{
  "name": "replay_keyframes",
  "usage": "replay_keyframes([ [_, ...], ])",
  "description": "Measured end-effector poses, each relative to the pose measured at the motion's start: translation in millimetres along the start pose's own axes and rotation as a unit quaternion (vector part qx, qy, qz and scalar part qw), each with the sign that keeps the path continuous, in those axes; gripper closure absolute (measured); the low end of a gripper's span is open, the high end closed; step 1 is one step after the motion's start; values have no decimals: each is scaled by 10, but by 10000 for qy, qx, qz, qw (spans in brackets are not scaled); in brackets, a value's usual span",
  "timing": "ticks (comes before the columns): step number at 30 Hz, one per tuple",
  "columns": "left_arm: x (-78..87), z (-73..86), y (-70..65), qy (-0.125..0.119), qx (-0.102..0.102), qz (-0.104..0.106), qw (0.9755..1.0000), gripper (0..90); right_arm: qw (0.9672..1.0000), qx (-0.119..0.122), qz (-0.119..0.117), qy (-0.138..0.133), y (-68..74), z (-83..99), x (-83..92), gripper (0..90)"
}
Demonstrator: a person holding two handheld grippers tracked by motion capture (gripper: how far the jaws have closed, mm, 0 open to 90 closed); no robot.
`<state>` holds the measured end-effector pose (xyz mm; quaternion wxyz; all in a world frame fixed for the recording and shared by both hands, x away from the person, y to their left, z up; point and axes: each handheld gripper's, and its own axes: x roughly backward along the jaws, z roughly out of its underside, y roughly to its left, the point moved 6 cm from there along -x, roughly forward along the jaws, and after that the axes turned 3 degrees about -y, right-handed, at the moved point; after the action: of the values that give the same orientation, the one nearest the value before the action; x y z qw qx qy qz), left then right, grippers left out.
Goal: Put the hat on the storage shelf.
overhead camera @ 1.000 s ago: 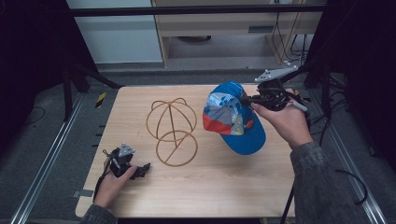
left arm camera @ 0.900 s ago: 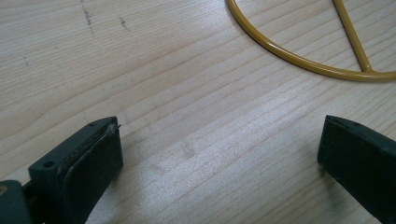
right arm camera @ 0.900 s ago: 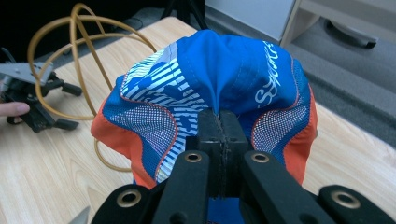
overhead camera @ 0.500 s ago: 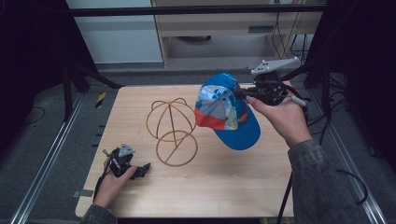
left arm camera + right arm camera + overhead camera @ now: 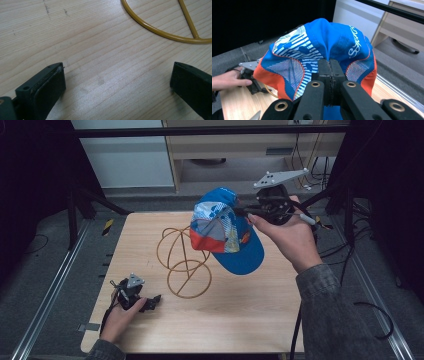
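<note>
High view: right gripper [image 5: 244, 211], clenched on the cap [image 5: 225, 232], holds it mid-frame above the wire stand [image 5: 182, 262]; centre the crown before lowering. Left gripper [image 5: 150, 301] rests released, lower left.

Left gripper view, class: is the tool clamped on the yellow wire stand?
No: the left tool is open over bare table, with the wire stand lying beyond it.

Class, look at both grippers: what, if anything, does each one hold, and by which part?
The right gripper is shut on the blue cap, pinching a fold of crown fabric. The left gripper holds nothing; its jaws stand open over the table.
</note>
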<state>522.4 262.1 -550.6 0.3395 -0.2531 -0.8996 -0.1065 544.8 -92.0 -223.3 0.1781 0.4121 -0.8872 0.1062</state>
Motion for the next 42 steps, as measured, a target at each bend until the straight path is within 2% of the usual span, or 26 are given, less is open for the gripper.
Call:
replay_keyframes([
  [12,-1,-1,1,-6,-2,-5,10000,0,9996,125,-205,-143,209,-231,-140,900],
  [42,-1,-1,1,-6,1,-5,10000,0,9988,149,-446,-167,428,-349,-455,900],
])
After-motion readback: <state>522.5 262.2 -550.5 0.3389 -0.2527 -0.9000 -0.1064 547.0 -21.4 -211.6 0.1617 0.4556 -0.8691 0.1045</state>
